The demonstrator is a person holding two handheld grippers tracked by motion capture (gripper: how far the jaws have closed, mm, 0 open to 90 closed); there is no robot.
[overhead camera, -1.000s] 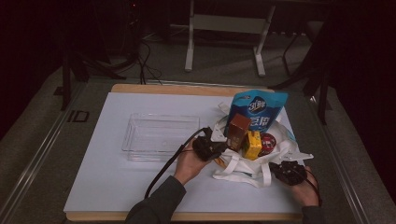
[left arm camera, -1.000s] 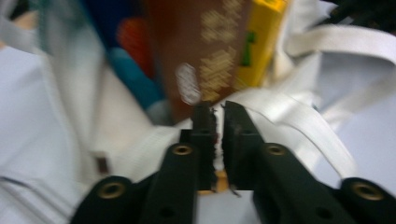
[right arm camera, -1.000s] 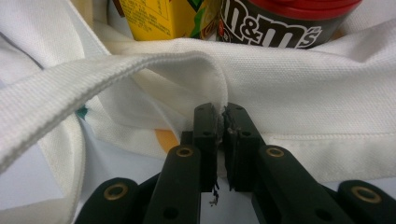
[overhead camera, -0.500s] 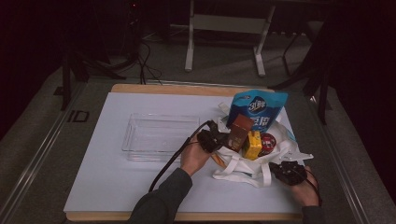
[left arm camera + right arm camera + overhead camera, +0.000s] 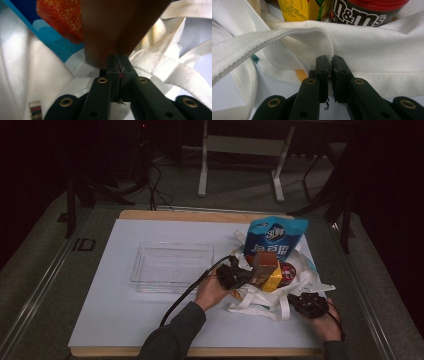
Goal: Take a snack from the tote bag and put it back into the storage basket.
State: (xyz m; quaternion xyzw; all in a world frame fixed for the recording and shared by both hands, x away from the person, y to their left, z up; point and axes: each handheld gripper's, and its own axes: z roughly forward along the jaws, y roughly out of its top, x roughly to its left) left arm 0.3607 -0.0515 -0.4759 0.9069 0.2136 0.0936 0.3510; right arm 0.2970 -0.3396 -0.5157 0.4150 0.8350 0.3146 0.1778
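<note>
**Both grippers closed at the white tote bag on the table**

Your left gripper (image 5: 239, 276) sits at the left edge of the white tote bag (image 5: 300, 285), which lies on the right half of the table (image 5: 125, 320). In the left gripper view its jaws stand pressed together, and the brown packet (image 5: 117, 27) rises directly beyond their tips; whether an edge of the packet is pinched between them cannot be told. In the high view the brown packet (image 5: 263, 265) stands tilted in the mouth of the bag, just beside the yellow carton (image 5: 273, 279).

Your right gripper (image 5: 309, 304) rests at the near right corner of the bag. In the right gripper view its jaws are closed on a fold of the bag's white cloth (image 5: 362, 50), with a bag strap (image 5: 262, 40) arching to the left of them. Beyond the cloth stand the yellow carton (image 5: 297, 10) and a dark M&M's tub (image 5: 364, 12) with a red lid.

A blue snack bag (image 5: 274, 240) stands upright at the far side of the tote. A clear plastic tray (image 5: 172, 265) lies to the left of the bag, near your left hand (image 5: 212, 292).
</note>
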